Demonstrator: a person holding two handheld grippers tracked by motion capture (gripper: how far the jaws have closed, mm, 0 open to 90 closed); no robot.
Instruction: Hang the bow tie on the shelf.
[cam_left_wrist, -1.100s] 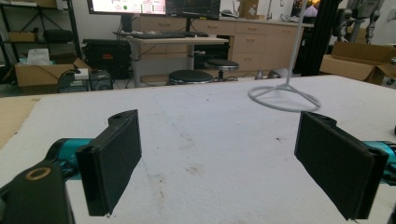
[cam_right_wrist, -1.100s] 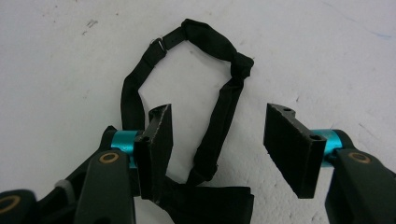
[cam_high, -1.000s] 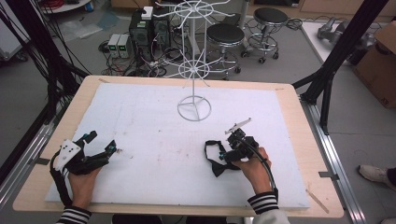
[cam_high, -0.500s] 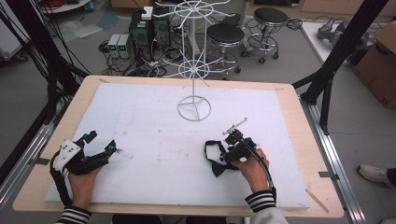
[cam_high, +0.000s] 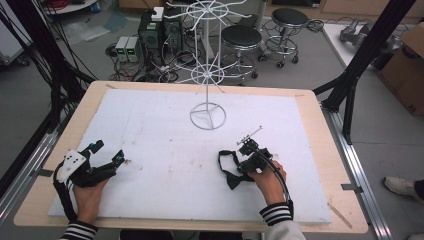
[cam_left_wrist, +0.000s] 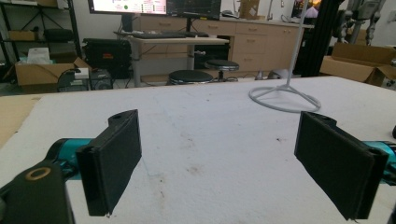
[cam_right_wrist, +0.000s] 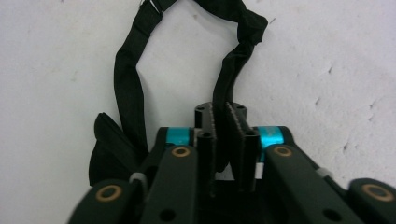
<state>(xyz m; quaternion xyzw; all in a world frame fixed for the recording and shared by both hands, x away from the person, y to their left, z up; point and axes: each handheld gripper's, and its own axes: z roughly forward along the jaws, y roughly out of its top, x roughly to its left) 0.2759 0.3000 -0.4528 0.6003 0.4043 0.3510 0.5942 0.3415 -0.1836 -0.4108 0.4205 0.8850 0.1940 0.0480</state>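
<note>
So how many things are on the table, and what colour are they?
Black: 3, the left gripper, the right gripper, and the bow tie it grips.
White: 1, the wire stand.
Total: 4.

- Sheet (cam_high: 165, 145) over the table: white, matt, rough and pitted like foam, faint brown stains.
- Table (cam_high: 320, 107) rim: pale wood, smooth.
- Rack (cam_high: 207, 75), far centre: thin white-coated wire.
- Strap (cam_right_wrist: 126, 79), near right: black woven cloth, matt.
- Right gripper (cam_right_wrist: 226, 123): black plastic, teal glossy bands, brass-looking rivets.
</note>
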